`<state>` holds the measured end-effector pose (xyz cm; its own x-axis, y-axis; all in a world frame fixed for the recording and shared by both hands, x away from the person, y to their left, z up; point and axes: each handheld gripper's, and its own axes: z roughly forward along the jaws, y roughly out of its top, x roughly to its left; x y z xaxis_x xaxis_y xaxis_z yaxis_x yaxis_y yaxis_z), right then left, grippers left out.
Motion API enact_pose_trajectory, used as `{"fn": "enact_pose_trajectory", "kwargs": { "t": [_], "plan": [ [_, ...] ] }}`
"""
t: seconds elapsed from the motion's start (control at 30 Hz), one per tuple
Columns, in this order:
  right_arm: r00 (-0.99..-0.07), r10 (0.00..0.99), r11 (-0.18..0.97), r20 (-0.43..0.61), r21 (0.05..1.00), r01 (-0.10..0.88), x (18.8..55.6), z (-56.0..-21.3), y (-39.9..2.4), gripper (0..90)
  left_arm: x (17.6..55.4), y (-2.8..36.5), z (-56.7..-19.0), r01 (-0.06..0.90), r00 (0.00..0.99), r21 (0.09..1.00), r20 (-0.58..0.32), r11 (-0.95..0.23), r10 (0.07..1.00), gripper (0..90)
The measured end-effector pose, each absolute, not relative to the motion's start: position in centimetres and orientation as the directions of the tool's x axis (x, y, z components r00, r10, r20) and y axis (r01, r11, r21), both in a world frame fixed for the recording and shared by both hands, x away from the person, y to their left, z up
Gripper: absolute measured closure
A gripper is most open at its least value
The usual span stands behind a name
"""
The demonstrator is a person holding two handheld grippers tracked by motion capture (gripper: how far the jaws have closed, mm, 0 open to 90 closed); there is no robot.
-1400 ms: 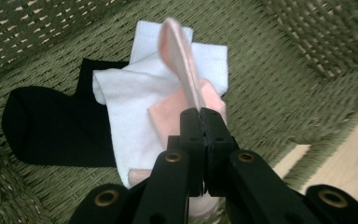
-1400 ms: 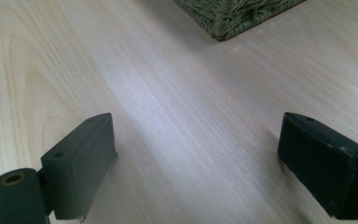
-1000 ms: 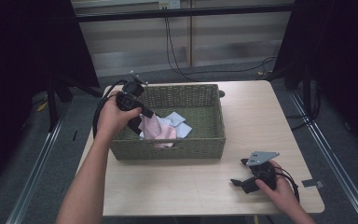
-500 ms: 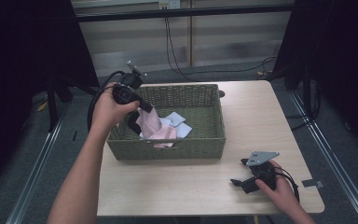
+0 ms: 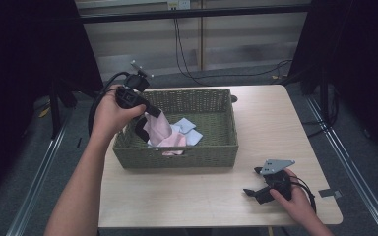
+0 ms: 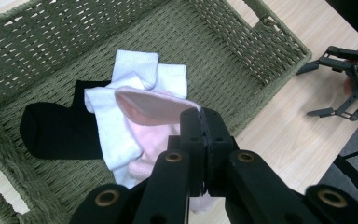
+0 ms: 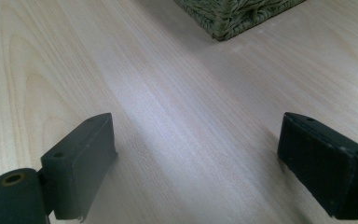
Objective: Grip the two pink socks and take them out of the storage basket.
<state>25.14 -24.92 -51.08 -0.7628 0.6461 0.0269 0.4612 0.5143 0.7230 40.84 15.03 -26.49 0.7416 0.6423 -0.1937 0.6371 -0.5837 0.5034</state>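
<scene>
Left tool [image 6: 200, 122] is seen clamped on a pale pink fabric sock [image 5: 158, 129], jaws pressed together on its edge. The sock is held lifted over the left half of the rectangular green woven wicker basket [image 5: 192, 155], its lower part draped down inside. The basket is set on the light wooden counter [image 5: 275, 118], toward 10 o'clock of centre.

In the left gripper view, a white ribbed sock [image 6: 107, 121] is noted under the pink one, a second white sock [image 6: 137, 65] beyond it, and a black sock [image 6: 56, 133] flat on the basket floor at 9 o'clock.

Right tool [image 5: 258, 183] is held by the right hand [image 5: 295, 199] low over the counter at 5 o'clock, well apart from the basket. Its jaws are spread wide, nothing between them; bare wood is seen between them in the right gripper view [image 7: 196, 163].
</scene>
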Motion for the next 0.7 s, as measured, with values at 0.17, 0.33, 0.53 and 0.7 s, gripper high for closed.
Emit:
{"fn": "enact_pose_trajectory", "kwargs": {
  "t": [0.17, 0.33, 0.53, 0.7],
  "plan": [
    [-0.763, 0.646, 0.515, 0.026, 0.723, 0.46, 25.1, -51.1, -24.9, 10.4, 40.3, 15.2, -26.2, 0.629, 0.75, 0.505, -0.194, -0.592, 0.632, 88.8],
    [-0.763, 0.646, 0.515, 0.027, 0.723, 0.461, 25.1, -51.1, -24.9, 10.5, 39.6, 15.1, -26.0, 0.617, 0.763, 0.508, -0.198, -0.601, 0.616, 88.8],
    [-0.763, 0.646, 0.515, 0.026, 0.723, 0.461, 25.1, -51.1, -24.9, 10.4, 38.8, 14.9, -25.8, 0.597, 0.78, 0.512, -0.192, -0.617, 0.595, 88.7],
    [-0.763, 0.646, 0.515, 0.027, 0.723, 0.461, 25.1, -51.1, -24.9, 10.4, 38.0, 14.7, -25.7, 0.584, 0.792, 0.517, -0.195, -0.626, 0.578, 88.8]
  ]
}}
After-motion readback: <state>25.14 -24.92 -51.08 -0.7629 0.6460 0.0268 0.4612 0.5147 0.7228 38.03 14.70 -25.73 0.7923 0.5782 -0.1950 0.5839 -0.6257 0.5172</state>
